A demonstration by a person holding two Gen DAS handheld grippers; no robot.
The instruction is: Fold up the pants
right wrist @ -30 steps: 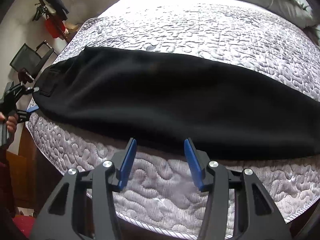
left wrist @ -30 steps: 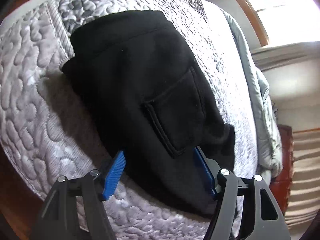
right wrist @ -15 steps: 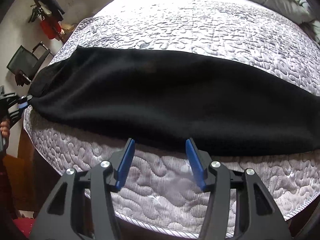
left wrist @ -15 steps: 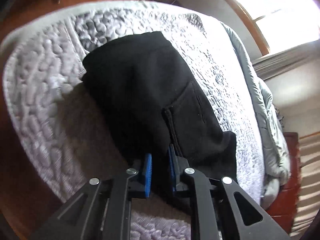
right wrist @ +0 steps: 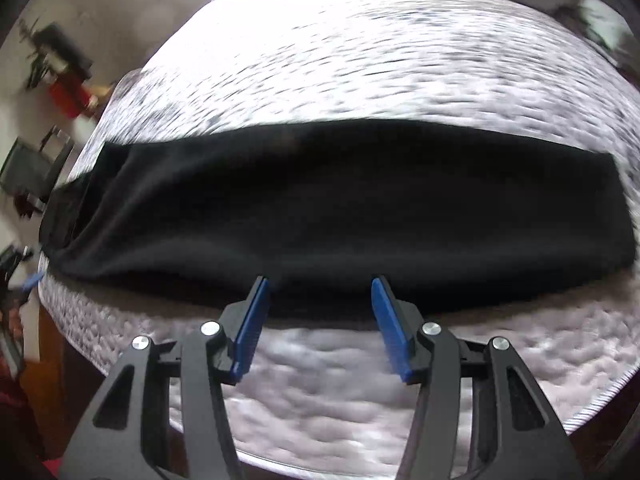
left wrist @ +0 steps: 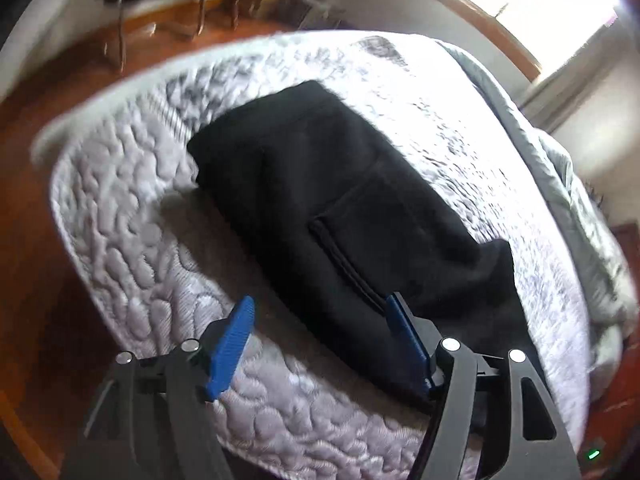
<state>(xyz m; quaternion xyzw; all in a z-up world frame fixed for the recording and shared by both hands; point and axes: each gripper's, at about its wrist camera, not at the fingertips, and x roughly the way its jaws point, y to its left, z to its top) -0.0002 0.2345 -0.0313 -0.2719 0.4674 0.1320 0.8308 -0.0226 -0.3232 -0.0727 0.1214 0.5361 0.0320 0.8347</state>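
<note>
Left wrist view: the left gripper (left wrist: 320,320) hangs over the near edge of the black pants (left wrist: 320,184), which lie flat on the quilted mattress (left wrist: 120,216) of the bed. Half a second ago its 2 blue pads were pinched almost together on the cloth; its jaws have just been opening and now stand wide, with the hem below them but nothing pressed. The back pocket (left wrist: 380,216) faces up, and the view is blurred and takes in more of the wooden floor (left wrist: 36,128) than before.

Right wrist view: the right gripper (right wrist: 318,304) is about half open and empty, as it was 1 second ago, its pads poised at the near long edge of the pants (right wrist: 340,200). The garment stretches left to right across the mattress (right wrist: 340,392). Its right end, earlier cut off, now shows as a straight edge. The left gripper (right wrist: 32,280) is a small blur at the far left.
</note>
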